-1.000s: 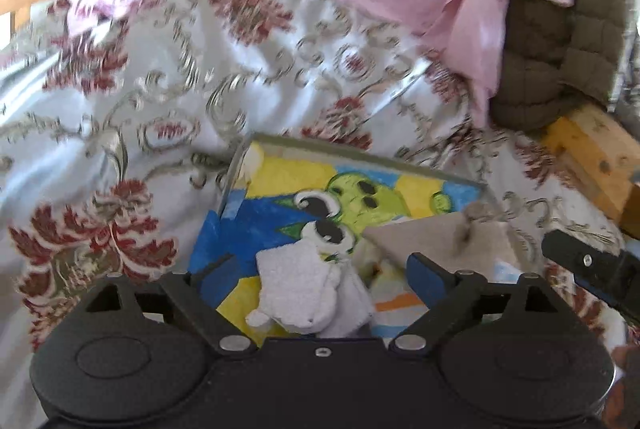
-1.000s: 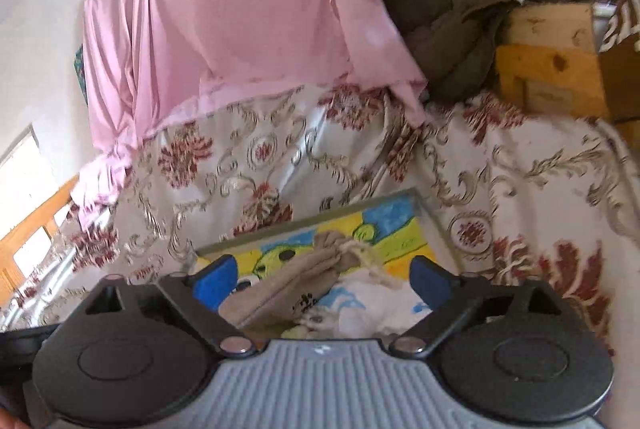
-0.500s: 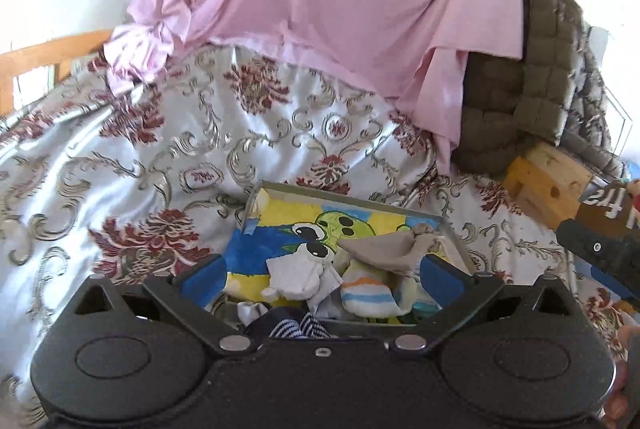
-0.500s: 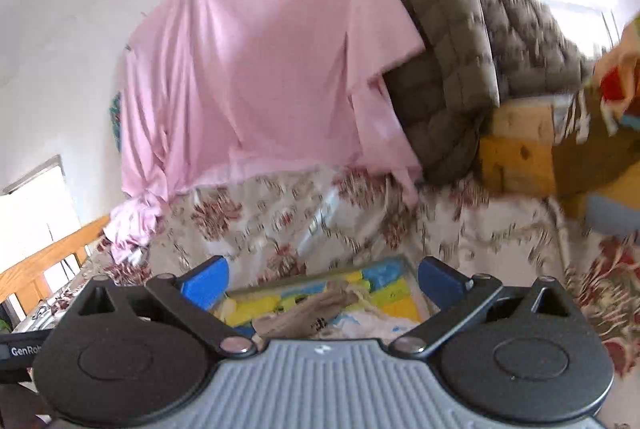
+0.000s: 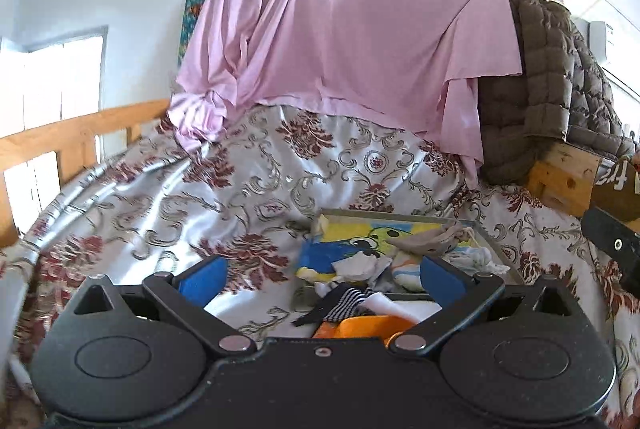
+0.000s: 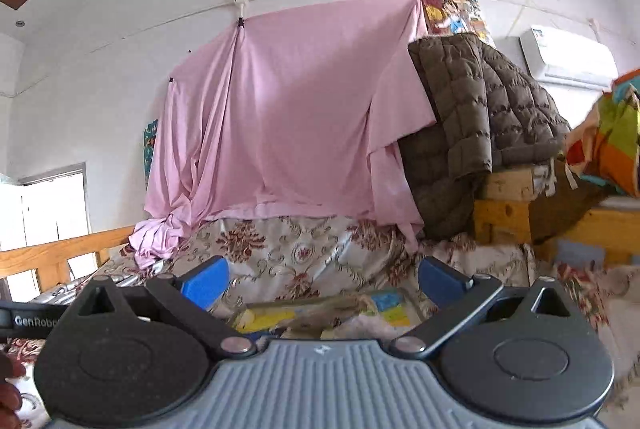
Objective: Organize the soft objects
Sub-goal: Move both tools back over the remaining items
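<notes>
A shallow cartoon-print box [image 5: 332, 225] lies on the floral bedspread [image 5: 248, 189]. It holds several soft items: a white sock [image 5: 356, 265], a beige sock [image 5: 424, 241] and a striped sock [image 5: 348, 299] hanging over its near rim. My left gripper [image 5: 320, 279] is open and empty, raised in front of the box. An orange object [image 5: 360, 327] shows just below it. My right gripper [image 6: 322, 279] is open and empty, held higher; the box [image 6: 260, 319] shows low between its fingers.
A pink sheet [image 5: 352, 29] hangs behind the bed. A brown quilted jacket [image 6: 480, 125] lies on wooden crates [image 6: 504, 221] at the right. A wooden bed rail [image 5: 60, 145] runs along the left. A colourful cloth [image 6: 608, 137] is at the far right.
Both grippers have lifted up and back from the box, tilting toward the wall. The white sock that lay between the left fingers now lies in the box.
</notes>
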Demonstrator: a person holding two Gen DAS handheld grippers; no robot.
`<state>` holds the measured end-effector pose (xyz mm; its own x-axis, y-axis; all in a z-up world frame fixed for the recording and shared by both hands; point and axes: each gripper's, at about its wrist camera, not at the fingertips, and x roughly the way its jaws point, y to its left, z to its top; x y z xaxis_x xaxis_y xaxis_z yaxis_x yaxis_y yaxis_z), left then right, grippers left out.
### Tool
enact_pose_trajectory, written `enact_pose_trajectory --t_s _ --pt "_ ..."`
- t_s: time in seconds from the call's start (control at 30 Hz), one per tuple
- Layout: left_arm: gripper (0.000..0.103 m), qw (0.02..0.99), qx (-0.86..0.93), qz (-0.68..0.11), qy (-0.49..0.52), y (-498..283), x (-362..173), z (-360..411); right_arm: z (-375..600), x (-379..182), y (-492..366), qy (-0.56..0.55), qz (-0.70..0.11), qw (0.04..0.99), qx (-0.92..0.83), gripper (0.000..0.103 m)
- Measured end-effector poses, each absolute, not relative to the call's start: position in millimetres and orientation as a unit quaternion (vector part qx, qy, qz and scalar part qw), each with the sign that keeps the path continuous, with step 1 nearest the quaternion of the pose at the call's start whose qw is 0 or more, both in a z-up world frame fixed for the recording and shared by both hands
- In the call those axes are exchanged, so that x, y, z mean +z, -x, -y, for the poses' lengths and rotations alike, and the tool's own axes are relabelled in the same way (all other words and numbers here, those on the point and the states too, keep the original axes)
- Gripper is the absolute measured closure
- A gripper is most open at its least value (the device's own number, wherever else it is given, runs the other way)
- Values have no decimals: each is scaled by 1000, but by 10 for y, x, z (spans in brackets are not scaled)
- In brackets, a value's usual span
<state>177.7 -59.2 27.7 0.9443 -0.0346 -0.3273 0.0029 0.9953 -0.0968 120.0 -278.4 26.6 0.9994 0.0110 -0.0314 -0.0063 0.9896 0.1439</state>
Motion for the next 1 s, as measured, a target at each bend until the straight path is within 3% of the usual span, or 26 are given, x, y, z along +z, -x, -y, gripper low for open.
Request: enact_pose_trajectory --t_s 0.17,0.43,0.73,1.0 --pt "1 989 2 -146 38 -1537 267 486 2746 151 -962 -96 -62 993 7 0" --pt "1 983 -19 -175 48 -1467 118 314 2707 -33 -819 -130 -147 980 23 0" --pt "1 980 -58 -189 -19 -1487 -85 315 2507 -204 -903 -73 -207 975 -18 0" --pt "1 975 -76 -209 -11 -1538 -281 290 2522 -293 -1063 -77 -234 969 -2 0"
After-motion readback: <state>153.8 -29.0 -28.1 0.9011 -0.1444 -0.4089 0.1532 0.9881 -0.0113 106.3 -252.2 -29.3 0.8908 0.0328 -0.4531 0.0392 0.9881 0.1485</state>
